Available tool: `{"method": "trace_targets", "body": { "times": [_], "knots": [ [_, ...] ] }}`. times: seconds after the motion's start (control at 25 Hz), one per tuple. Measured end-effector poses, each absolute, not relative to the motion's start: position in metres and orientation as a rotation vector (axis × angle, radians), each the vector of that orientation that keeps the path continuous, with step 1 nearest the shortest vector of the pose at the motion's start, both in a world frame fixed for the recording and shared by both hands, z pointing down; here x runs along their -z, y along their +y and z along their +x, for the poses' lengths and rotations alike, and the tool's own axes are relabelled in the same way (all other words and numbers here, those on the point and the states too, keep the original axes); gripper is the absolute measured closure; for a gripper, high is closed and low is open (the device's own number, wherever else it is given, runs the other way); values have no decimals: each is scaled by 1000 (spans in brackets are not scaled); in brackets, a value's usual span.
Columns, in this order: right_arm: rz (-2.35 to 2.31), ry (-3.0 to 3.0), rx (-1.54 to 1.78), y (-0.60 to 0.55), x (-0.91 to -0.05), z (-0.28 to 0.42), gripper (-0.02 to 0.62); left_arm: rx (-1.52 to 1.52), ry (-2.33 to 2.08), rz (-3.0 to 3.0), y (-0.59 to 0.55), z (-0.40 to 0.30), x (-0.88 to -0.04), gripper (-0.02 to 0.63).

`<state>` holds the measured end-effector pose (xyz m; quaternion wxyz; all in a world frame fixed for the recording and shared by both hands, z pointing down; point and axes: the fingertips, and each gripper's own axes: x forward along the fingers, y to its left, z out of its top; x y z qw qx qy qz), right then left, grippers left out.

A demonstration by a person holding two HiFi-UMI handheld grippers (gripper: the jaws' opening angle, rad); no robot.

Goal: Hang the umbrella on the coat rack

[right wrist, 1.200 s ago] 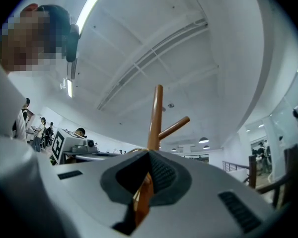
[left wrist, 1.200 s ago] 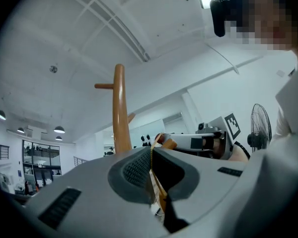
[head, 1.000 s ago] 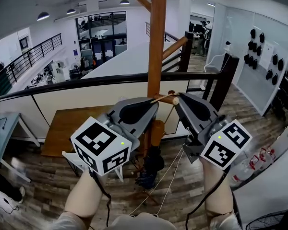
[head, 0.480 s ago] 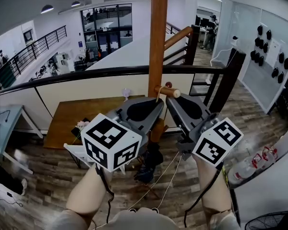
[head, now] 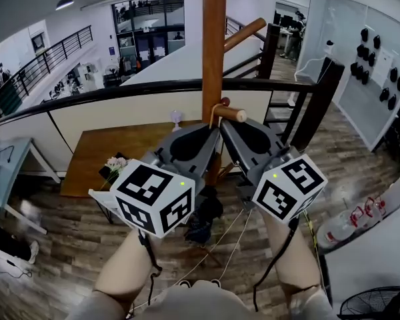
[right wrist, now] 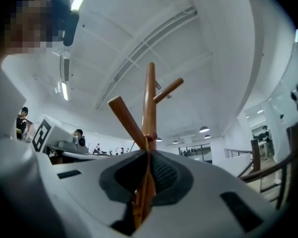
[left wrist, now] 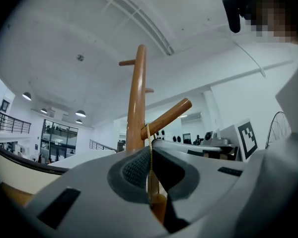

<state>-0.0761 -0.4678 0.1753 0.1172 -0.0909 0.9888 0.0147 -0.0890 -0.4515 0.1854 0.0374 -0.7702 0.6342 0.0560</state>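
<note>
The wooden coat rack pole stands just past my grippers, with a short peg sticking out to the right. The umbrella's yellow cord loops over that peg. The left gripper sits just below the peg, shut on the cord. My right gripper meets it tip to tip, shut too, with a thin strand in its seam. The umbrella hangs below them, dark, with a wooden handle, mostly hidden by the grippers.
A black railing runs behind the rack above a drop to a lower floor. Another peg angles up on the right. Thin ropes cross the wooden floor, and a dark post stands at the right.
Both grippers have drawn closer together and in toward the pole under the peg. The cord that ran slack from the peg tip now sits over the peg near the pole.
</note>
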Motion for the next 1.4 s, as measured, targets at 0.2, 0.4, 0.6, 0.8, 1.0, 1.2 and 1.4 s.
{"method": "trace_targets", "body": {
  "times": [0.2, 0.4, 0.6, 0.8, 1.0, 1.2, 1.4],
  "knots": [
    [-280, 2895, 11, -466, -183, -74, 546, -169, 1910, -2337, -441, -85, -185, 576],
    [-342, 2876, 15, -466, -177, -62, 526, -104, 1892, -2226, -426, -87, -170, 514],
    [-390, 2822, 18, -459, -166, -40, 531, -69, 1893, -2155, -405, -108, -158, 514],
    [-433, 2804, -26, -452, -156, -20, 563, -35, 1918, -2154, -397, -127, -168, 514],
    [-466, 2814, -53, -445, -167, -9, 579, -15, 1902, -2134, -387, -130, -188, 542],
    [-488, 2854, -6, -440, -192, -5, 581, 44, 1902, -2115, -378, -125, -212, 555],
    [-466, 2932, 9, -428, -223, -7, 586, 85, 1947, -2150, -373, -131, -249, 572]
  ]
}}
